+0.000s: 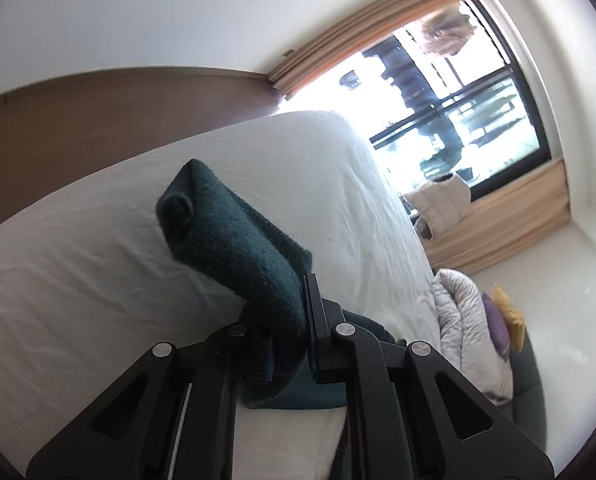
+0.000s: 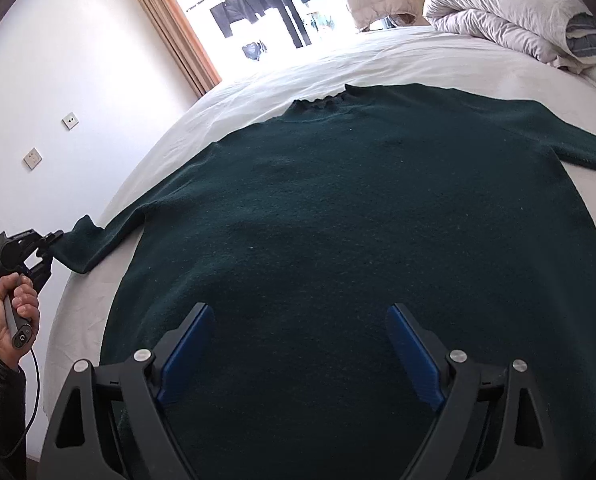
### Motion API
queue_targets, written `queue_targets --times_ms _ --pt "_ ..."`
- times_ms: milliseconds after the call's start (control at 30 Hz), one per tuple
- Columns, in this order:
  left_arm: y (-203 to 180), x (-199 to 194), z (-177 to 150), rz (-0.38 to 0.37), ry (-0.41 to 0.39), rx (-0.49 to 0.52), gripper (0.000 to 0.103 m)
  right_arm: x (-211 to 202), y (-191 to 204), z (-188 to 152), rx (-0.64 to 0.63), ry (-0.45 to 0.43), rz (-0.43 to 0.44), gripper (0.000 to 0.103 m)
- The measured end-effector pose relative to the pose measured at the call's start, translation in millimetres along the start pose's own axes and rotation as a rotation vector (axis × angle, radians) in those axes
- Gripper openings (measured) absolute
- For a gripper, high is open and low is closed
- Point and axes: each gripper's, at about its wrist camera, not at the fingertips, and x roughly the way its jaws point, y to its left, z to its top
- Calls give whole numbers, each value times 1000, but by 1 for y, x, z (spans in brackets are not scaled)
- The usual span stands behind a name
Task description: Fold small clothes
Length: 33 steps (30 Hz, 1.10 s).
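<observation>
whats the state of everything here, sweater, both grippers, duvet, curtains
sweater: spread flat, front up, on the bed, sleeves out to the sides
sleeve: its cuff end pinched, lifted off the sheet
left gripper: shut on the sleeve
right gripper: open, over the sweater's lower part, holding nothing
duvet: bundled at the far corner of the bed
curtains: drawn open

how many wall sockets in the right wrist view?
2. Both on the white wall left of the bed: upper socket, lower socket below and left of it. More may be hidden out of frame.
</observation>
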Motion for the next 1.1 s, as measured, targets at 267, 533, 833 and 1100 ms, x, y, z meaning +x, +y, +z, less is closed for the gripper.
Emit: queue_targets --times_ms 267,533,833,1100 --pt "-203 93 -104 -42 112 454 11 -24 -57 -5 97 -44 -12 90" --pt "-278 187 -302 -51 278 731 11 -43 -108 -8 155 -63 -32 89" --pt "-261 241 -432 -13 465 783 40 -45 -110 8 143 -75 -35 89" --pt "-246 142 -359 -109 315 810 96 -27 -93 55 145 -49 73 89"
